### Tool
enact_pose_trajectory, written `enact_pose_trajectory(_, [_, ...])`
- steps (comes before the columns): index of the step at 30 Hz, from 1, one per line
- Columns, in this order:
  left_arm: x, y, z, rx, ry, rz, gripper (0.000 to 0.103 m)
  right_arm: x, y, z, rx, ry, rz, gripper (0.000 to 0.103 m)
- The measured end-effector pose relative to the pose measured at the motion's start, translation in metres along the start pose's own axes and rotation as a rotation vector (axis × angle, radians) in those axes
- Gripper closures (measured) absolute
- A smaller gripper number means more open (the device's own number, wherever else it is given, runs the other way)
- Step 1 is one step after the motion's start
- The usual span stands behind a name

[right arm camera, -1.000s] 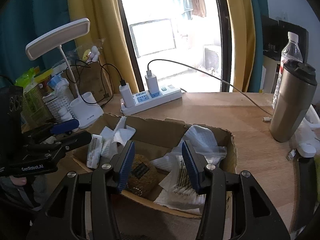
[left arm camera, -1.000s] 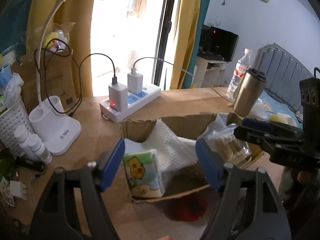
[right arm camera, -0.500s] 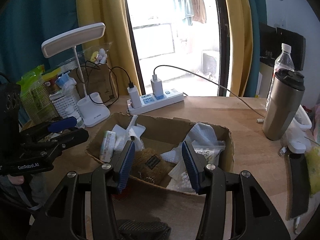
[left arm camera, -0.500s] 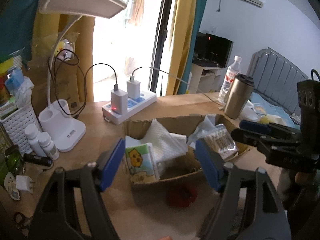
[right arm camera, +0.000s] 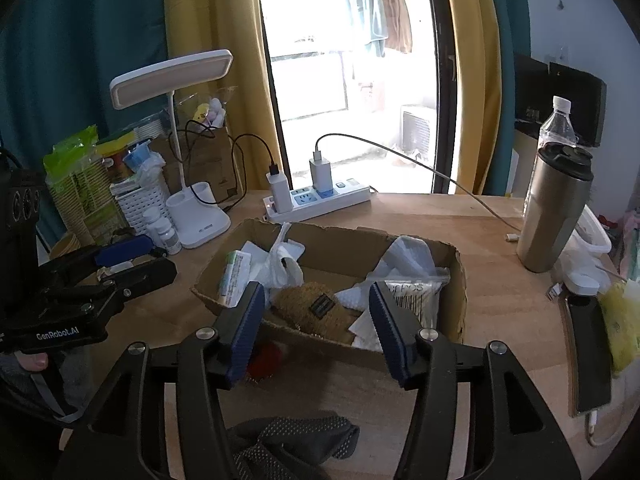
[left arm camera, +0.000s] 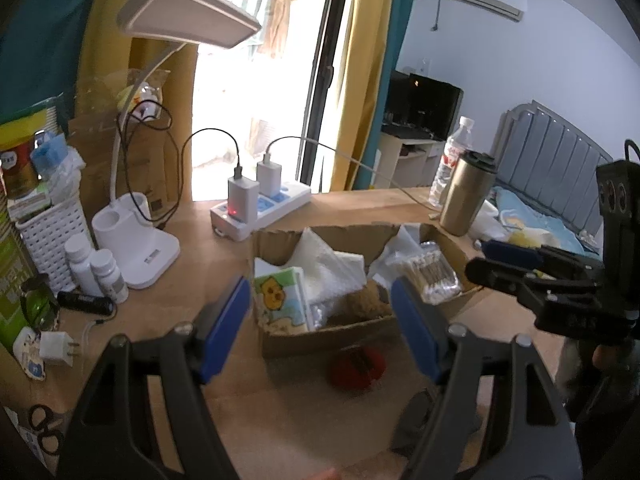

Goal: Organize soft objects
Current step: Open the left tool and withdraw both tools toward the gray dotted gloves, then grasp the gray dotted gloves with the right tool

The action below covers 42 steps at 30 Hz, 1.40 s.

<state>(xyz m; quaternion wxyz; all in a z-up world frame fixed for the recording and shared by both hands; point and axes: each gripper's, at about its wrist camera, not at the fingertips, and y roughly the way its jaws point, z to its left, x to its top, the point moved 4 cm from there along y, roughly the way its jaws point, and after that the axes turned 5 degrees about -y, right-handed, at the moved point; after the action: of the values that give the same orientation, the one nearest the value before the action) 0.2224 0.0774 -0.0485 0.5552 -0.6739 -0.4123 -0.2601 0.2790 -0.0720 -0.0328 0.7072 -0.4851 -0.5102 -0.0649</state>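
A shallow cardboard box (right arm camera: pixel 456 280) sits on the wooden table (right arm camera: pixel 492 240), packed with soft things: a brown knitted item (right arm camera: pixel 316 312) with a dark patch, a tissue pack (left arm camera: pixel 280 300) printed with a yellow cartoon figure, crumpled white paper towels (left arm camera: pixel 328 264) and a clear bag of cotton swabs (left arm camera: pixel 432 280). A red item (left arm camera: pixel 358 366) lies on the table against the box's front wall, blurred and half hidden. A grey dotted cloth (right arm camera: pixel 292 440) lies nearer, cut off by the frame edge. The left gripper (left arm camera: pixel 320 330) and right gripper (right arm camera: pixel 316 332) both hover spread wide, empty, before the box.
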Motion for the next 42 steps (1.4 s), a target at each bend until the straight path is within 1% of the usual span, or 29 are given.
enact_pose_trajectory(2, [-0.003, -0.003, 0.001, -0.001, -0.005, -0.001, 0.024, -0.003, -0.003, 0.001, -0.003, 0.001, 0.000, 0.044])
enact_pose_trajectory(3, [-0.004, -0.004, 0.001, -0.001, -0.007, 0.000, 0.019, -0.004, -0.005, 0.002, -0.005, 0.003, 0.001, 0.043])
enact_pose_trajectory(4, [-0.005, -0.005, 0.001, -0.003, -0.009, 0.001, 0.018, -0.006, -0.006, 0.003, -0.006, 0.003, 0.002, 0.042])
enact_pose_trajectory(11, [-0.017, -0.011, 0.002, -0.006, -0.018, 0.010, 0.017, -0.019, -0.010, 0.008, -0.009, 0.009, 0.016, 0.038])
enact_pose_trajectory(16, [-0.027, -0.014, 0.004, -0.012, -0.024, 0.018, 0.014, -0.030, -0.011, 0.013, -0.008, 0.010, 0.029, 0.038])
enact_pose_trajectory(32, [-0.062, -0.021, 0.008, -0.018, -0.039, 0.056, 0.013, -0.067, -0.009, 0.024, -0.004, 0.025, 0.079, 0.038])
enact_pose_trajectory(42, [-0.082, -0.022, 0.009, -0.014, -0.038, 0.086, 0.013, -0.090, -0.002, 0.028, 0.005, 0.041, 0.116, 0.038])
